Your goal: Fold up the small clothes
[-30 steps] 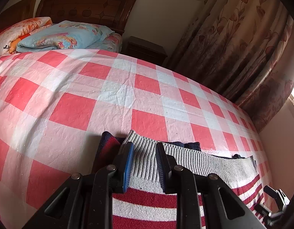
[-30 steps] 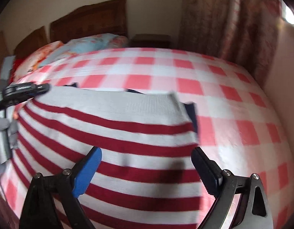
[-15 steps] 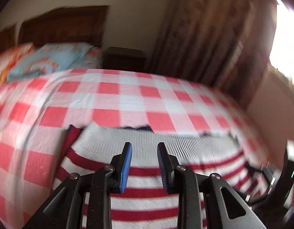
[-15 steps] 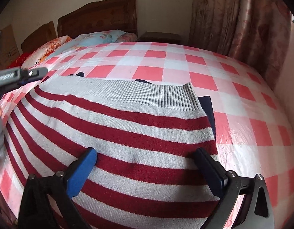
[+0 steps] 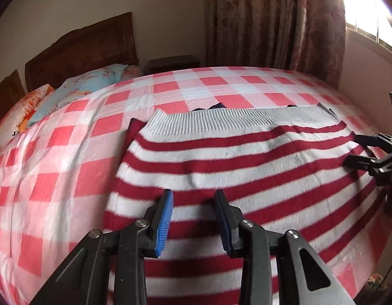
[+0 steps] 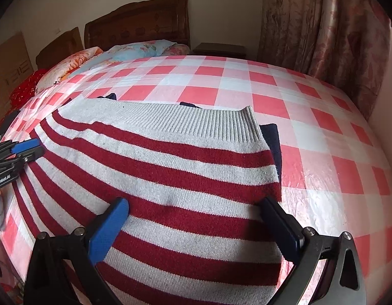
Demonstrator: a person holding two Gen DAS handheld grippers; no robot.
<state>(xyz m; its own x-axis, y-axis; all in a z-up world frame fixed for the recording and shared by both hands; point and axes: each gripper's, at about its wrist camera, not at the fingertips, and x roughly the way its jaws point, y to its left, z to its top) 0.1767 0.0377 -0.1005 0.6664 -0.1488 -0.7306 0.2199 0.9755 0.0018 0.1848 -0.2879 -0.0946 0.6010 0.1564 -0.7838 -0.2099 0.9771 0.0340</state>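
Checked bedsheet [image 6: 246, 81], pillows [image 6: 134, 50] by wood headboard [image 6: 145, 23], nightstand [image 6: 218, 49], floral curtain [image 6: 323, 30] w/ window [image 5: 368, 20].

A home bedroom is shown: a bed [image 6: 310, 117] covered in a red-and-white checked sheet, floral pillows [image 6: 134, 50] laid against a carved wooden headboard [image 6: 137, 23], a dark nightstand [image 6: 218, 49] and patterned curtains [image 6: 323, 25] drawn beside a window [image 5: 368, 20].

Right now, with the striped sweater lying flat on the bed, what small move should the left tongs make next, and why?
Probably lower the left tongs onto the striped sweater and pinch its near edge: their jaws have just been opening, nothing is between them, and the sweater lies spread out.
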